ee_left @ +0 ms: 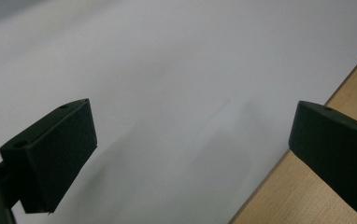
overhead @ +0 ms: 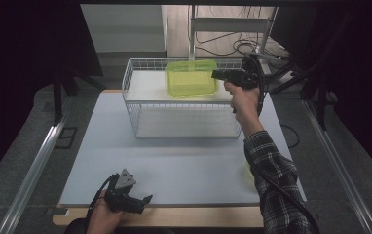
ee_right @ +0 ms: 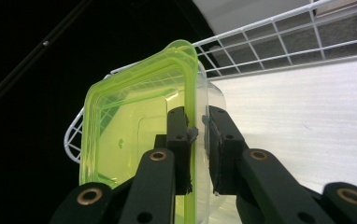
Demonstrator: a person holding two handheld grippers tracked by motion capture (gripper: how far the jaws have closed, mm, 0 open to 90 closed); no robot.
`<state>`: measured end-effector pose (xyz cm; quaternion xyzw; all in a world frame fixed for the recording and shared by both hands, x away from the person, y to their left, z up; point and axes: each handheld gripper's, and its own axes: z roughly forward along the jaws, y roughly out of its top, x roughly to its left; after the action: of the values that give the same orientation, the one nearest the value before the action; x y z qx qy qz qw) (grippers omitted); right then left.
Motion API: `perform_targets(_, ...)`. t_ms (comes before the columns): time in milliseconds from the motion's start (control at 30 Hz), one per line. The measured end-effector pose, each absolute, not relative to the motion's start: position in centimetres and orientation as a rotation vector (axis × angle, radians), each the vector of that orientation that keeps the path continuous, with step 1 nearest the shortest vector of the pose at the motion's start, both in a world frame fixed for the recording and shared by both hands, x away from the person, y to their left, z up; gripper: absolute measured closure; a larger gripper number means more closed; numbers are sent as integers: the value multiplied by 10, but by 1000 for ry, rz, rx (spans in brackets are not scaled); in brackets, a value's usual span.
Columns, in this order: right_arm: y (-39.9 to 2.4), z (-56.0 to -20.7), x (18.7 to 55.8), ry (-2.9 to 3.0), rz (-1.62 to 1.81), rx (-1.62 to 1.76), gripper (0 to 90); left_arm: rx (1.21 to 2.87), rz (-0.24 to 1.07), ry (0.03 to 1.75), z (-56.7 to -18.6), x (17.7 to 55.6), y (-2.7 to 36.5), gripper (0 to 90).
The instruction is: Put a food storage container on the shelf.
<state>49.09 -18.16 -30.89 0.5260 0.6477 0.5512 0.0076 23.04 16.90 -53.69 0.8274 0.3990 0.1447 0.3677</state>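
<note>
**Lime-green tub pinched by its rim over the wire basket**

High view: the right gripper (overhead: pixel 225 74) reaches out from the far right of the table and points leftward, with a translucent lime-green plastic tub (overhead: pixel 191 77) hanging straight off its tips. The tub sits inside the white wire basket (overhead: pixel 131 100), at its far end, with its long axis across the basket and roughly in line with the claw's reach. Whether it touches the basket floor or is just clear of it I cannot tell. The left gripper (overhead: pixel 145 201) rests at the near edge of the white table (overhead: pixel 184 165), well apart from both basket and tub, so the right hand is plainly the nearer one.

Left gripper view: its two black pads (ee_left: pixel 57 149) stand wide apart over bare tabletop with nothing between them, so this claw is released.

Right gripper view: the pads are clenched on the tub's wall at its rim (ee_right: pixel 193 133), one pad inside the tub (ee_right: pixel 130 135) and one outside. The tub's body spreads away to the claw's left and ahead, while the basket's rim wires (ee_right: pixel 279 37) run beyond and to the right. As I judge it, any coming move hinges on that edge grip, because the tub's bulk lies off to one side of the claw.
</note>
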Motion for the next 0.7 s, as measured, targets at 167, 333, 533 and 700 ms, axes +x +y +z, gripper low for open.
perform_targets(167,-179,-311,492,2023,1700,1651,796,2126,369,1024,-537,230,169,10)
perform_targets(333,-176,-314,494,2023,1624,1643,763,2131,371,1021,-537,230,168,10)
perform_targets(533,-174,-314,496,2040,1551,1610,731,2139,372,1018,-537,230,168,10)
perform_targets(700,-169,-313,498,2065,1478,1581,708,2140,371,1018,-538,230,168,10)
